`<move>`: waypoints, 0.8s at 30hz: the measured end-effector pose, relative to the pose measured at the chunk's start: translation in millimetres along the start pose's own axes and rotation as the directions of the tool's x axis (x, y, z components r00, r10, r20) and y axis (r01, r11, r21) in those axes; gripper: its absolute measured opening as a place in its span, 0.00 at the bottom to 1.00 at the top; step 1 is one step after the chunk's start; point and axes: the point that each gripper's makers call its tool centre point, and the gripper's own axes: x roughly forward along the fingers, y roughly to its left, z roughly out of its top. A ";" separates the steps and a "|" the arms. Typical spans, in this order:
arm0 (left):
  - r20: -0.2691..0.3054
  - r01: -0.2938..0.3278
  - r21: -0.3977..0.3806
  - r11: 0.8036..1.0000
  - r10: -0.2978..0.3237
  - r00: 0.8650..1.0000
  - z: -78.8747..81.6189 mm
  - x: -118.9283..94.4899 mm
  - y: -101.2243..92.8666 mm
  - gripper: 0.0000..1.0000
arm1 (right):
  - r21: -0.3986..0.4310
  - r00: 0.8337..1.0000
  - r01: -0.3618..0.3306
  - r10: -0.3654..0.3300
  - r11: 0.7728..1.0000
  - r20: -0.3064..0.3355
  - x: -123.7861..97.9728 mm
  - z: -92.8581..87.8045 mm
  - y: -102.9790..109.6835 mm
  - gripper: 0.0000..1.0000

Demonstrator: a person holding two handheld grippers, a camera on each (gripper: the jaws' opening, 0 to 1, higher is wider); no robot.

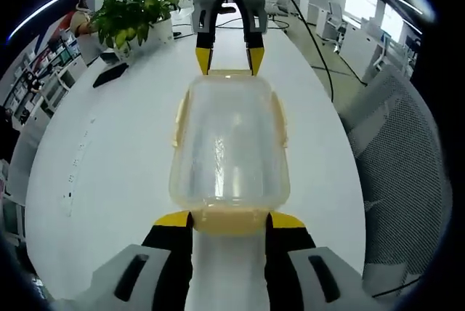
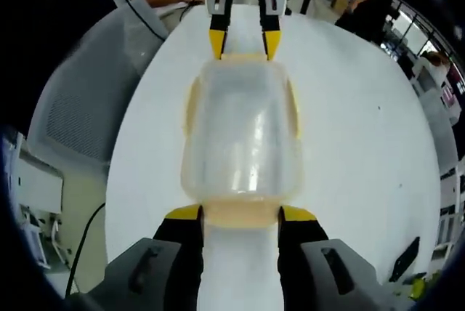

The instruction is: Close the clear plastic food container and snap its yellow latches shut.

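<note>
The left gripper [image 1: 229, 219] stands wide, its yellow-tipped jaws flanking the near end latch [image 1: 229, 219] of the clear food container [image 1: 229, 144]. The right gripper [image 2: 240, 213] likewise stands wide, straddling the opposite end latch [image 2: 240, 214]. The lidded container lies between both grippers on the white table [image 1: 109, 151]. A potted plant [image 1: 134, 9] stands beyond, left of the far gripper.

Bright overhead light, fisheye-warped edges.
</note>
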 end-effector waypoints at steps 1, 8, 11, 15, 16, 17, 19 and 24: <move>-0.001 0.000 0.001 1.000 0.000 1.000 -0.2 0.2 0.1 0.32 | -0.001 1.000 0.001 -0.001 1.000 -0.003 0.7 -0.3 -0.4 0.36; -0.017 0.010 0.008 1.000 -0.010 1.000 -0.9 2.3 2.3 0.32 | -0.004 1.000 -0.004 0.004 1.000 -0.019 4.9 -3.1 -1.6 0.36; -0.017 0.017 0.005 1.000 -0.017 1.000 -1.4 2.8 2.5 0.32 | -0.006 1.000 -0.003 0.003 1.000 -0.021 5.2 -3.3 -1.6 0.36; -0.016 0.023 -0.006 1.000 -0.023 1.000 -2.3 4.3 2.0 0.33 | 0.000 1.000 -0.002 0.002 1.000 -0.023 6.4 -4.0 -1.5 0.37; -0.016 0.025 -0.009 1.000 -0.025 1.000 -2.5 4.4 1.5 0.33 | 0.000 1.000 -0.003 0.003 1.000 -0.024 6.8 -4.2 -1.1 0.37; -0.015 0.027 -0.010 1.000 -0.027 1.000 -2.8 4.9 1.7 0.33 | -0.003 1.000 -0.001 0.001 1.000 -0.027 7.4 -4.7 -1.0 0.37; -0.012 0.022 -0.007 1.000 -0.022 1.000 -2.7 4.7 2.2 0.33 | -0.007 1.000 0.004 -0.005 1.000 -0.027 7.6 -4.8 -1.4 0.37; -0.002 0.012 -0.006 1.000 -0.012 1.000 -3.3 5.4 1.8 0.34 | -0.012 0.999 0.013 -0.014 1.000 -0.029 7.9 -5.2 -1.5 0.37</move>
